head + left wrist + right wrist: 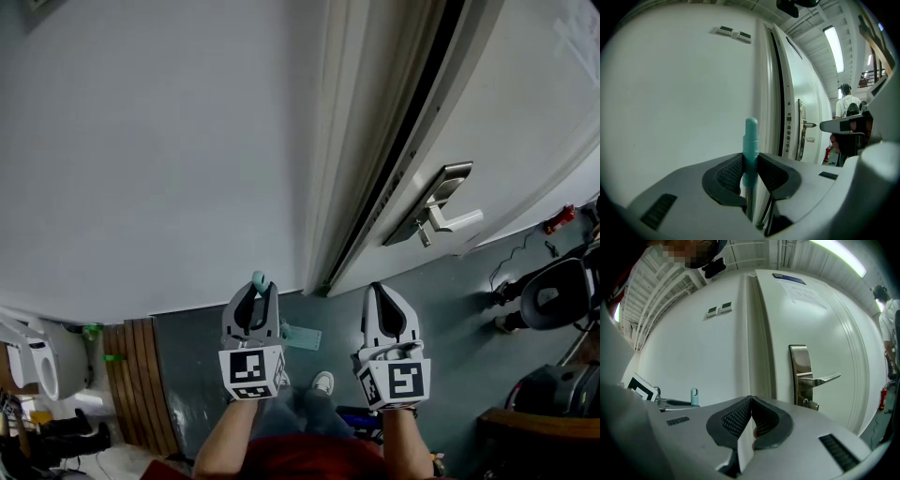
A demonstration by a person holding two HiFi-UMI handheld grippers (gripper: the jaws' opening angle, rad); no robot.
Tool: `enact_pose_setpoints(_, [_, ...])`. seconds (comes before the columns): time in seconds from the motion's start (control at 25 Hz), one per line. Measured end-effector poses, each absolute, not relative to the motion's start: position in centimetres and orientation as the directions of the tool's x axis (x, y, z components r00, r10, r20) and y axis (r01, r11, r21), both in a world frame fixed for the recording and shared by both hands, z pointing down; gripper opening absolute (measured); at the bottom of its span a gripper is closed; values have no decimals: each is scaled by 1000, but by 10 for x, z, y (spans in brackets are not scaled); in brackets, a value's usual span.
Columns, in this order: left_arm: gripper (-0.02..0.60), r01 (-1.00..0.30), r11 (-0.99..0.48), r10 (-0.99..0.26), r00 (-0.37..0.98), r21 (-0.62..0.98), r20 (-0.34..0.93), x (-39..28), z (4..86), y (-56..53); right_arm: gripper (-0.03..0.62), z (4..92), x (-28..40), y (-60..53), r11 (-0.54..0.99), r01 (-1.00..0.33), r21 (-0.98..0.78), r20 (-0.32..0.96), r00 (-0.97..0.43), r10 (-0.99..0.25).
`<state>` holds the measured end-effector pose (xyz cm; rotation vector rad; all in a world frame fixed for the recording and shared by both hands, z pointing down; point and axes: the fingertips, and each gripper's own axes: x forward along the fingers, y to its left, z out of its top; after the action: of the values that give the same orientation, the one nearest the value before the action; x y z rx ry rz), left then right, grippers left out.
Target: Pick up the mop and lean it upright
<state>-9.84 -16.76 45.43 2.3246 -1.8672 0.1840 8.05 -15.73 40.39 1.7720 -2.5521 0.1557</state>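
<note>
The mop's teal handle end (751,136) stands upright between my left gripper's (750,164) jaws, which are shut on it, with the metal shaft (749,201) running down below the pads. In the head view the left gripper (255,292) holds that teal tip (260,279) close to the white wall (169,141), and the teal mop head (303,337) lies on the grey floor underneath. My right gripper (382,292) hangs beside it in front of the door, shut with nothing in it. Its pads meet in the right gripper view (751,401), where the teal tip (694,397) shows at the left.
A white door (506,122) with a metal lever handle (441,211) stands to the right of the door frame (366,141). Wooden slats (141,375) lie on the floor at the left. A black chair (553,291) and a red extinguisher (560,217) are at the right. A person (847,105) stands far off.
</note>
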Motion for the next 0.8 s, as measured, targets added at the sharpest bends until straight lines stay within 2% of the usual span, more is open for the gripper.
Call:
enact_pose_setpoints(0.32, [107, -976, -215, -964, 218, 40, 155, -97, 434, -151, 17, 400, 83, -155, 346, -936, -66, 72, -350, -934])
enact_pose_setpoints(0.8, [107, -980, -194, -978, 197, 52, 63, -110, 351, -134, 17, 377, 82, -150, 368, -928, -60, 31, -370, -928])
